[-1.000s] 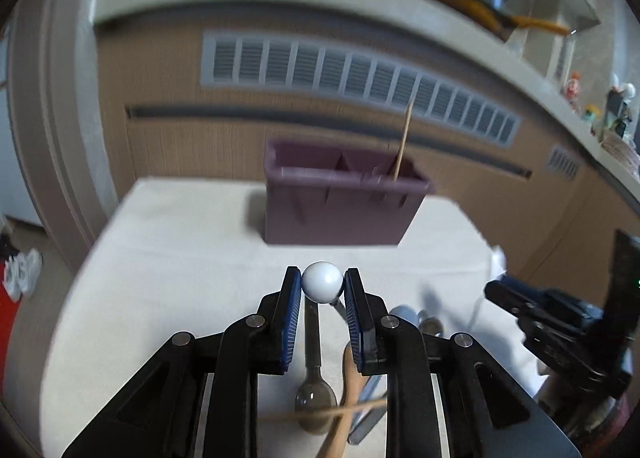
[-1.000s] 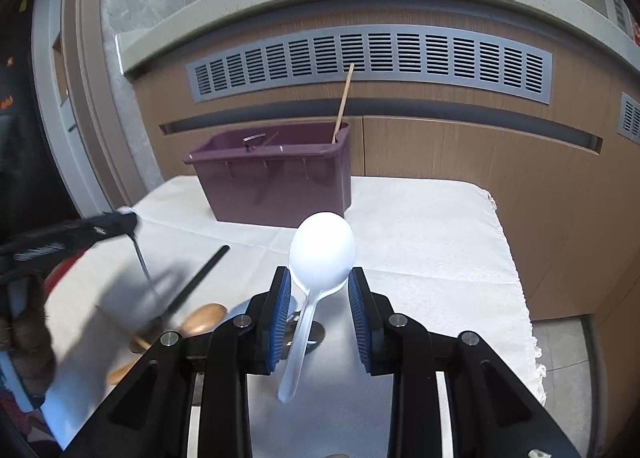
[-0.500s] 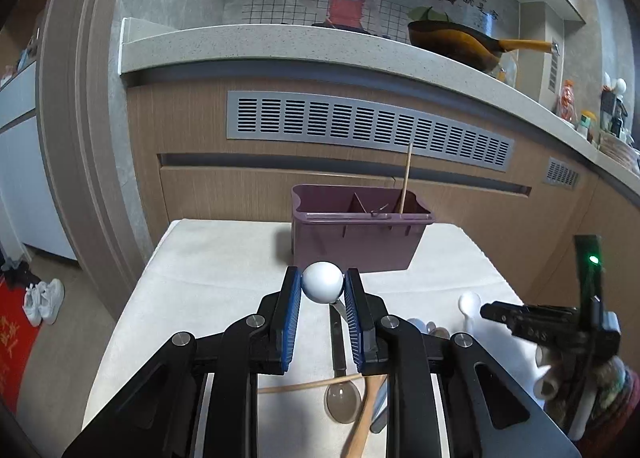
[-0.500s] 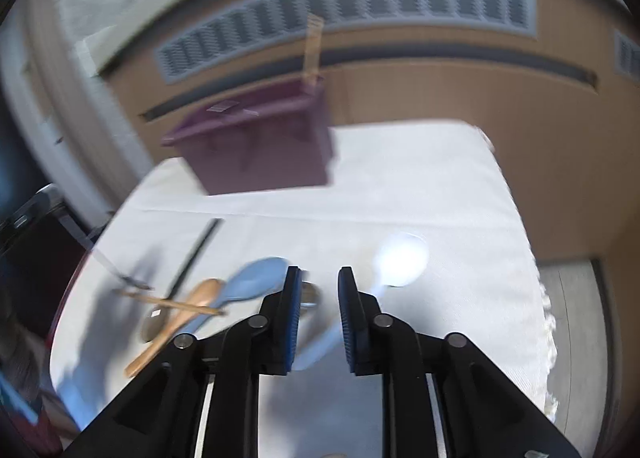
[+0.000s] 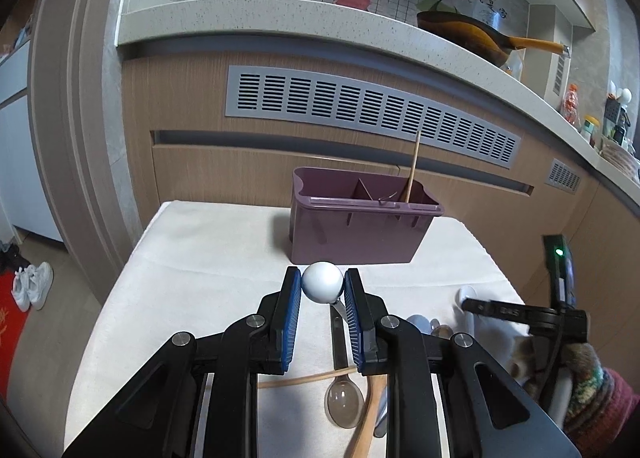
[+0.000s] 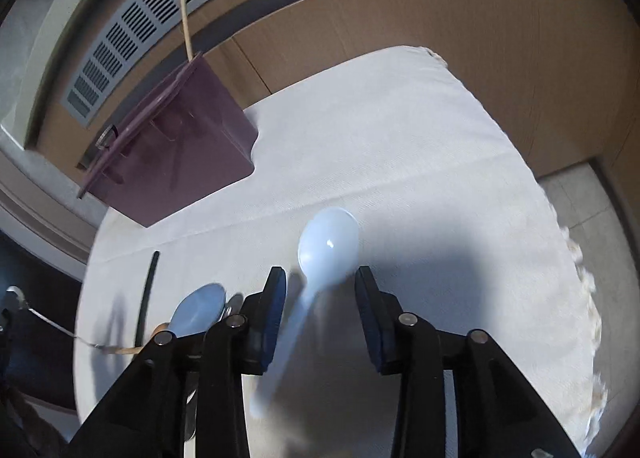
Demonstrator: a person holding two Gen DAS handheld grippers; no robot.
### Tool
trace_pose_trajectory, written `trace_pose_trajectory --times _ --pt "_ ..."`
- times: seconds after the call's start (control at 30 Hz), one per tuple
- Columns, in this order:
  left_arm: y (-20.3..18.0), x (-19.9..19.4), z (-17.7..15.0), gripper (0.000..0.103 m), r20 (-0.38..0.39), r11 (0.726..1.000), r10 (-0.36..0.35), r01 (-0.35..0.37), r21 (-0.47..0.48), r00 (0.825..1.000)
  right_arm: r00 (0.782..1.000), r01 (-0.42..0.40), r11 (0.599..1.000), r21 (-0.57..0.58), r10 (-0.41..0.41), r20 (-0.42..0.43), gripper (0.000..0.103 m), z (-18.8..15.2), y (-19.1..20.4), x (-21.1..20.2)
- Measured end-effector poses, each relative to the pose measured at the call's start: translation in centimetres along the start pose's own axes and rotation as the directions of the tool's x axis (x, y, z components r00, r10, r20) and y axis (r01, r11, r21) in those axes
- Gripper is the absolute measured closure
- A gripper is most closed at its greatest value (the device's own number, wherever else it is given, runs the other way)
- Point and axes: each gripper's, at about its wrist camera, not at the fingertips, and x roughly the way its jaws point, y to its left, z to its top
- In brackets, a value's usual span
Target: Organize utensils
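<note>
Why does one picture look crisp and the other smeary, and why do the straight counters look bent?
Left wrist view: sharp, evenly lit; the fisheye lens bows the counter edge. Right wrist view: tilted and soft; the white spoon smears along its handle, a bright glint sits on its bowl, the cloth's right edge blurs, and a dark shadow falls on the cloth by the open right tool.

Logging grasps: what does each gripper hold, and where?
Left gripper clamps a white ball-shaped utensil end. Right gripper is open, holding nothing; white spoon lies below.

1 purple caddy (image 5: pixel 360 232), 2 chopsticks (image 5: pixel 412 166), 5 spoons (image 6: pixel 328 246).
</note>
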Motion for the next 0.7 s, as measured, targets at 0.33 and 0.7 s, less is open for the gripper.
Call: trace_pose_trajectory --times 0.33,0.7 --pt "-0.4 0.3 0.3 0.080 -0.006 1.000 0.012 -0.012 0.028 1.000 0.969 0.248 0.909 -0.334 -0.236 0.077 0.065 -0.3 5.8 1.7" --pt "-1.7 -0.6 1.3 0.080 0.015 0.995 0.038 -0.040 0.093 0.999 0.982 0.043 0.909 -0.415 0.038 0.185 0.097 -0.8 6.5 -6.4"
